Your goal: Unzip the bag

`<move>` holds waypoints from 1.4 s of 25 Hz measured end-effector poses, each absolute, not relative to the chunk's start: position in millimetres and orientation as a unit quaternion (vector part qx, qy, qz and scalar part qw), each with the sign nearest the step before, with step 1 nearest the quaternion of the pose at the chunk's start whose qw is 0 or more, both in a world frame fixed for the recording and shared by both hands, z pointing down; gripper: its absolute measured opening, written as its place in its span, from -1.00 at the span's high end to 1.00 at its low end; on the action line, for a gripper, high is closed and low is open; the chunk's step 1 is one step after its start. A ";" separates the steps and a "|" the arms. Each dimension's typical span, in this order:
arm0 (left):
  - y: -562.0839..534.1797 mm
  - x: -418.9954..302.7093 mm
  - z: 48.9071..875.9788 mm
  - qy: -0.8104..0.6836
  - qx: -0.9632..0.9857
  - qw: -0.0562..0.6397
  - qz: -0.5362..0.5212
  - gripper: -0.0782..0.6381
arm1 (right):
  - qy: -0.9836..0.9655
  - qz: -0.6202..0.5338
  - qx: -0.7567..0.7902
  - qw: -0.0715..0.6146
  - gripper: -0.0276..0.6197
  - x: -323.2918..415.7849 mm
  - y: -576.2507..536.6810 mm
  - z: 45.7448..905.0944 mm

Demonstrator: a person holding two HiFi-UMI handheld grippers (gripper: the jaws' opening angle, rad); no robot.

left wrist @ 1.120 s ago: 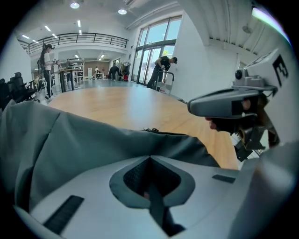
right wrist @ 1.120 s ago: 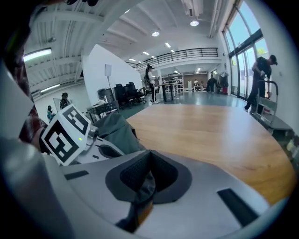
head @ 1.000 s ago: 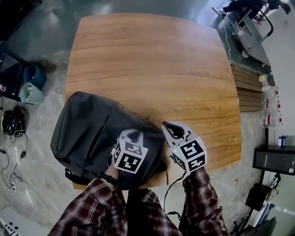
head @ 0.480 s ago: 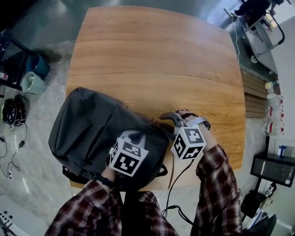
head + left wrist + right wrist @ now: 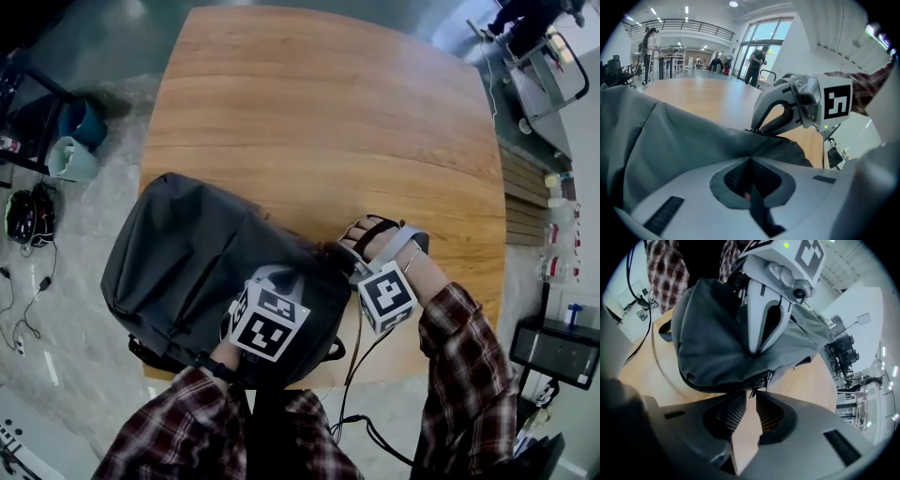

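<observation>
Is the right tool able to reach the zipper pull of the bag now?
Probably yes: the zipper pull of the bag hangs right at the tips of the open right tool, nothing between them.

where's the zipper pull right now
In the right gripper view, the zipper pull sits on the bag's near edge, at the tips of the open right tongs.

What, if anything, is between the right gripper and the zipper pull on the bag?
Nothing visible. The right gripper has its jaws apart, and the zipper pull hangs right at their tips. The left gripper pinches the bag higher up, clear of that path.
</observation>
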State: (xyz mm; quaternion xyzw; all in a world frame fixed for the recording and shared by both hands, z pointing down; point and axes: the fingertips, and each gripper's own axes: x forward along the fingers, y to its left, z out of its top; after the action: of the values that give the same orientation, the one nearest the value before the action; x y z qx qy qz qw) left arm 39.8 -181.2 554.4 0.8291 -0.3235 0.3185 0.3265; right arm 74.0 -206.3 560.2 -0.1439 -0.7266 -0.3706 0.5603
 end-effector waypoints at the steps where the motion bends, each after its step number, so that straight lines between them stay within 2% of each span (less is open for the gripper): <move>1: -181.7 39.7 553.9 -0.324 0.829 0.326 0.319 0.76 | -0.727 -0.374 -0.145 0.558 0.69 75.5 -204.4 559.8; 6: -182.2 39.1 553.7 -0.326 0.830 0.321 0.320 0.76 | -0.719 -0.405 -0.131 0.549 0.69 71.5 -206.0 560.6; 7: -182.3 38.7 553.9 -0.326 0.829 0.321 0.320 0.76 | -0.720 -0.402 -0.130 0.550 0.74 69.3 -208.3 560.3; 9: -182.8 38.6 554.7 -0.326 0.830 0.322 0.319 0.76 | -0.733 -0.377 -0.124 0.553 0.85 66.2 -212.6 557.8; 24: -186.6 36.2 556.9 -0.339 0.826 0.321 0.317 0.76 | -0.771 -0.187 -0.061 0.606 0.87 101.8 -190.2 554.9; 35: -190.6 36.8 558.4 -0.346 0.816 0.344 0.310 0.76 | -0.787 -0.083 0.061 0.609 0.87 142.5 -148.2 562.2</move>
State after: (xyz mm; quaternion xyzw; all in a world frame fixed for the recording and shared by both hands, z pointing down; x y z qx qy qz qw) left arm 36.8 -190.6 558.4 0.8161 -0.3460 0.3102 0.3436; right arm 142.5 -148.2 562.2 0.0612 -0.7868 -0.0829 0.6086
